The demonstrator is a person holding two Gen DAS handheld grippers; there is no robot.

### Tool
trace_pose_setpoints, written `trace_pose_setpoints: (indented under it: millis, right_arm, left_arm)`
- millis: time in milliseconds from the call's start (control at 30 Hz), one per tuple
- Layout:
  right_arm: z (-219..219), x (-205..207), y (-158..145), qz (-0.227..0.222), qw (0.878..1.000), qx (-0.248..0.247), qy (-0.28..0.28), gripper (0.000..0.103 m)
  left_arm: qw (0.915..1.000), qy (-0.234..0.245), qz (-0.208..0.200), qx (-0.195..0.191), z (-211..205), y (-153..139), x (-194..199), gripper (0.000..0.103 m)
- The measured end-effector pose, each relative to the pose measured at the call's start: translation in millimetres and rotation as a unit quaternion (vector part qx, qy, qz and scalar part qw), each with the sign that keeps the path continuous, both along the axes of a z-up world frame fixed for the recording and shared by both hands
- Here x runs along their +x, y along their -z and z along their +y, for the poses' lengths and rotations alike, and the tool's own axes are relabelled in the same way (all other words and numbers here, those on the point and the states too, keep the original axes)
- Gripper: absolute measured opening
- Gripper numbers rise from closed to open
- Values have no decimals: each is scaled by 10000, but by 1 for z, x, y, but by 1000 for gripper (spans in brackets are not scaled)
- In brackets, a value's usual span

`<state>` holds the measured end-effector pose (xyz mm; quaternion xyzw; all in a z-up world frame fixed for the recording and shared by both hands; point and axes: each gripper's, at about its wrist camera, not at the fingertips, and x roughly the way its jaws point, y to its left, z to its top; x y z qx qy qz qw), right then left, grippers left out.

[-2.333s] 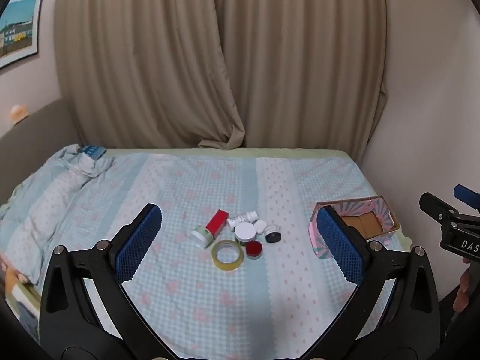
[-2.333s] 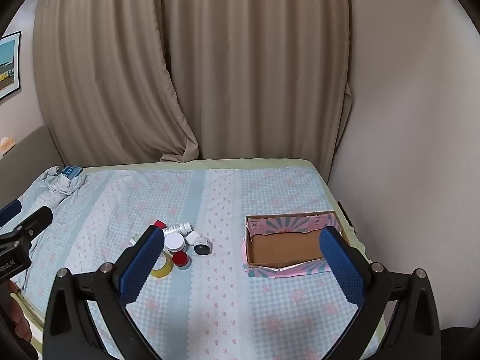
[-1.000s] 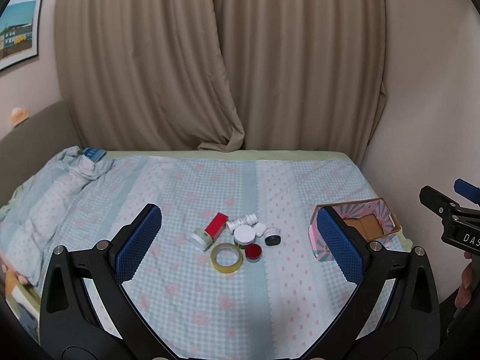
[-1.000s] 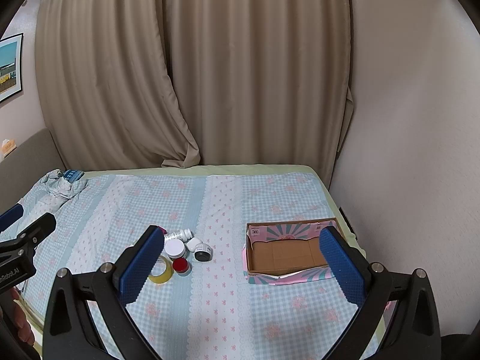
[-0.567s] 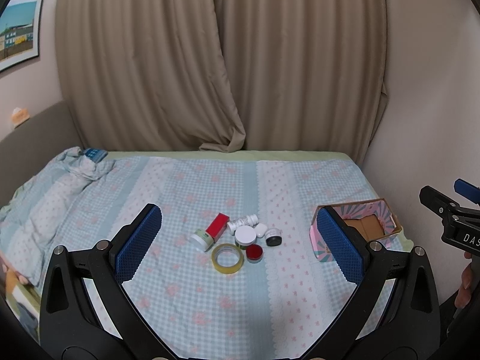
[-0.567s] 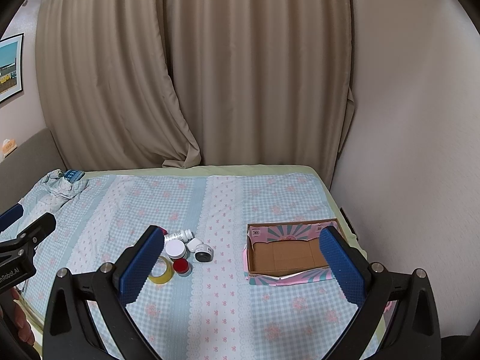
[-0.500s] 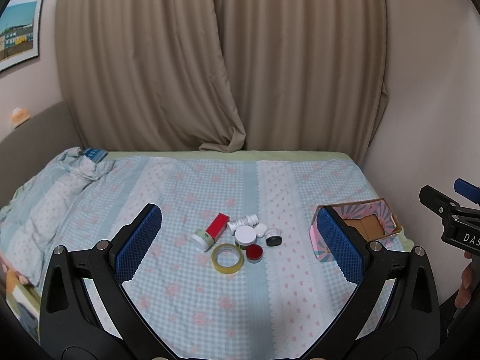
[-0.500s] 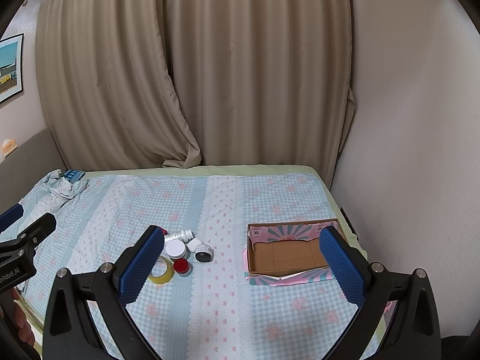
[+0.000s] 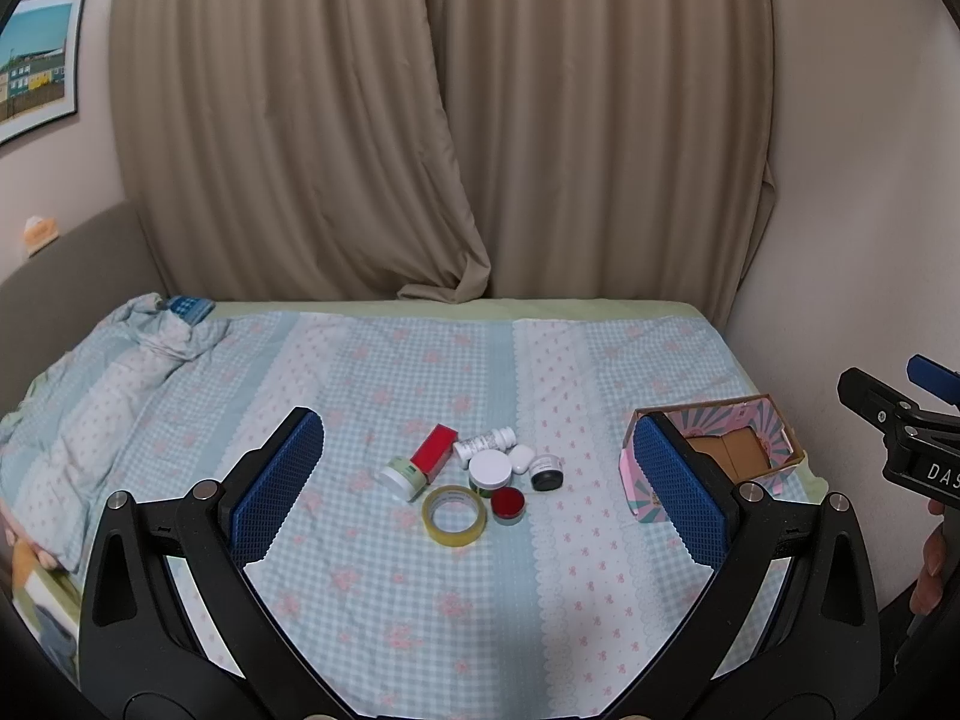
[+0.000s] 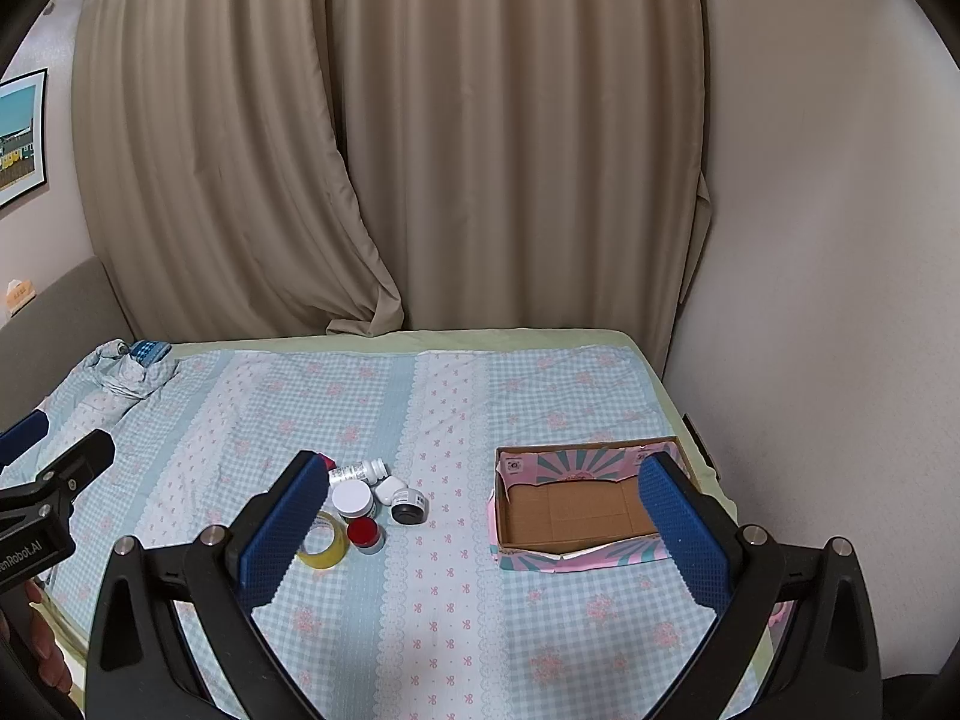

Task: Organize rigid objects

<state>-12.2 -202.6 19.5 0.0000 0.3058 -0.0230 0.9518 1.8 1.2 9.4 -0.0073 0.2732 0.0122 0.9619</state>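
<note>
A cluster of small items lies mid-bed: a red box [image 9: 433, 450], a green-labelled jar [image 9: 402, 478], a white pill bottle [image 9: 485, 439], a white-lidded jar [image 9: 489, 469], a black jar [image 9: 546, 474], a red-lidded jar [image 9: 509, 504] and a yellow tape roll [image 9: 454, 515]. An open pink cardboard box [image 10: 579, 507] with nothing in it sits to their right. My left gripper [image 9: 477, 489] is open and empty, held above the near bed. My right gripper [image 10: 480, 516] is open and empty, level with the box; its left finger hides the red box.
The bed [image 9: 360, 372] has a blue checked sheet, with a bunched blanket [image 9: 150, 336] at the far left. Beige curtains [image 9: 450, 120] hang behind it and a wall [image 10: 840, 300] runs along the right side. The other gripper shows at each view's edge.
Both grippers have drifted slightly, so the items and box shifted a little in view. Nothing was taken hold of or moved on the bed.
</note>
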Motion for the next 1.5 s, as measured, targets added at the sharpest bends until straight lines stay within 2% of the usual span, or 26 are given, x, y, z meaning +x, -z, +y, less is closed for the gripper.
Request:
trace_pose_setpoints:
  millis: [667, 933, 1067, 1200, 1333, 1500]
  right_arm:
    - [3, 0, 3, -36, 10000, 5, -89, 103]
    - [7, 12, 11, 55, 9986, -205, -483, 103]
    - [18, 30, 32, 344, 9981, -77, -512, 103]
    - [36, 50, 55, 701, 9961, 318, -421, 103]
    - [58, 77, 84, 1171, 9903, 718, -192, 103]
    - [88, 108, 126, 1682, 9776, 1231, 308, 103]
  left_arm:
    - [10000, -41, 36, 11, -1, 1, 1, 103]
    - [9985, -298, 441, 110, 17, 17, 18, 103]
    - [9970, -306, 699, 140, 38, 35, 40, 103]
    - [9949, -162, 986, 150, 71, 54, 68, 103]
    - [9907, 67, 1359, 52, 108, 74, 105, 103]
    - [9842, 481, 1693, 204, 148, 101, 162, 103]
